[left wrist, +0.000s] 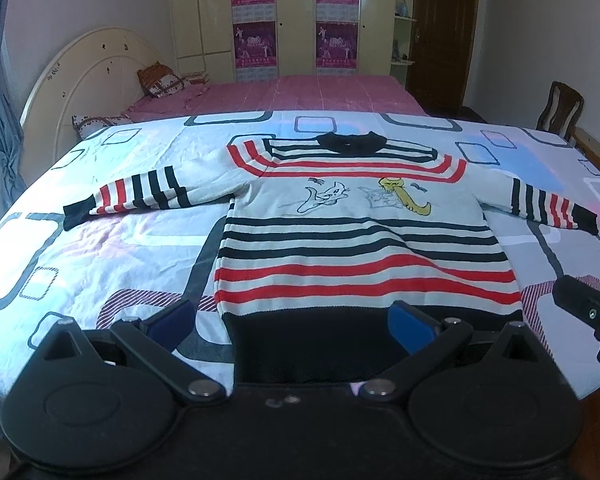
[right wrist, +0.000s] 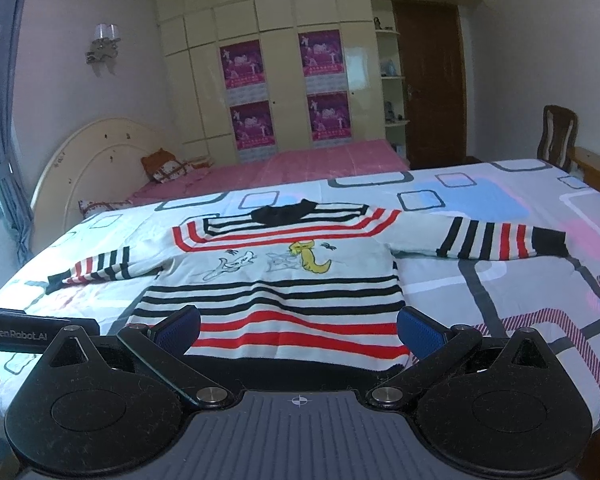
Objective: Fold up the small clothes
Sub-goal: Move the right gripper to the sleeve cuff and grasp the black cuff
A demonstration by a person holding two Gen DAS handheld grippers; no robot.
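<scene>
A small striped sweater (left wrist: 356,240) lay spread flat, front up, on the patterned sheet (left wrist: 100,248) of the bed, both sleeves stretched out to the sides and its dark hem nearest the cameras. The left hand-held gripper (left wrist: 292,322) hovered just at that hem, its blue-padded fingers (left wrist: 410,326) released wide apart and grasping nothing. The right hand-held gripper (right wrist: 298,330) was likewise spread open over the lower stripes, empty. A cartoon cat print (right wrist: 308,258) showed across the chest, below the black collar (right wrist: 284,212).
</scene>
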